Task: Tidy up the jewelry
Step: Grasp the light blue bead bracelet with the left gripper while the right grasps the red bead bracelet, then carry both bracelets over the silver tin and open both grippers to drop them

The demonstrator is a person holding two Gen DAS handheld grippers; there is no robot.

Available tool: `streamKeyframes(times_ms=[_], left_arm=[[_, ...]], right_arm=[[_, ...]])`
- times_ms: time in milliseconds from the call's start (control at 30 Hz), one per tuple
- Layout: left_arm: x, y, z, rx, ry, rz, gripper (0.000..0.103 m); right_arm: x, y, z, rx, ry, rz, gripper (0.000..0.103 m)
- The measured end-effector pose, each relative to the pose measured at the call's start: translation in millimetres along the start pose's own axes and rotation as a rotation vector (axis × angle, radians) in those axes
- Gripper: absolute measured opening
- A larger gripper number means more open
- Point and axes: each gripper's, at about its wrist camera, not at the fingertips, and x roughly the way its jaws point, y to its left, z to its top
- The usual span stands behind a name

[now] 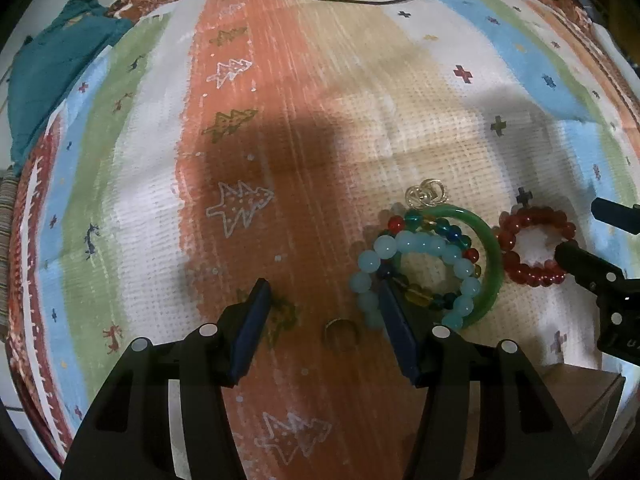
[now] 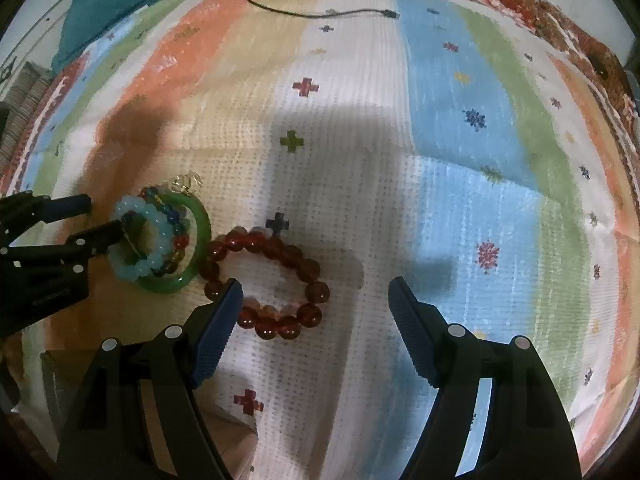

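Jewelry lies clustered on a striped cloth: a green bangle at lower right of the left wrist view, with a pale blue bead bracelet and a multicolour bead strand piled inside it, and gold rings touching its upper edge. Just right of it sits a red bead bracelet. The left claw is spread wide, holding nothing, a small ring lying between its fingers. The right claw is also wide and empty, its left finger over the red bracelet's edge. A black cable runs along the top.
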Motion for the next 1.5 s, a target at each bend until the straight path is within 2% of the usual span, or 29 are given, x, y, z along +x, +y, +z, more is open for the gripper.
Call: streamKeyframes(times_ms=[133,167,200,233,267,300,333,567,700,1067,1500], left_arm=[[5.1,-1.9,1.9,0.009,0.005,0.01,0.053],[6.1,-2.9,2.7,0.013,0.004,0.014,0.048],[7.1,-3.5,3.8,0.02,0.001,0.017,0.041],[7.7,-4.3,4.8,0.025,-0.002,0.02,0.037],[7.9,-6.3,4.3,0.031,-0.004,0.021,0.027],[8.2,-8.8,4.6,0.041,-0.004,0.02,0.016],[8.5,-11.0,4.8,0.049,-0.002,0.012,0.011],[-5.0,-17.7,7.0,0.045,-0.039,0.009,0.011],[-25.1,-18.4,5.7,0.019,-0.076,-0.023,0.011],[-53.3,-23.2,2.5,0.0,-0.131,-0.093,0.011],[-90.1,-22.6,-5.3,-0.021,-0.192,-0.13,0.011]], right_arm=[[9.0,1.5,-0.7,-0.011,0.021,-0.001,0.075],[11.2,1.3,-1.1,-0.012,0.022,0.003,0.075],[12.6,1.2,-1.0,-0.012,0.021,0.006,0.071],[14.0,1.2,-0.3,-0.015,0.021,-0.003,0.065],[15.7,1.9,0.3,-0.027,0.022,-0.037,0.054],[16.2,2.5,0.6,-0.038,0.018,-0.046,0.051],[16.3,2.3,0.8,-0.039,0.018,-0.044,0.048],[9.4,-4.3,3.0,-0.031,-0.02,-0.053,0.016],[-3.9,-10.1,4.3,-0.012,-0.042,0.01,0.014],[-35.4,2.8,-4.2,-0.04,-0.106,0.023,0.014],[-70.7,19.2,-16.2,-0.045,-0.178,0.058,0.014]])
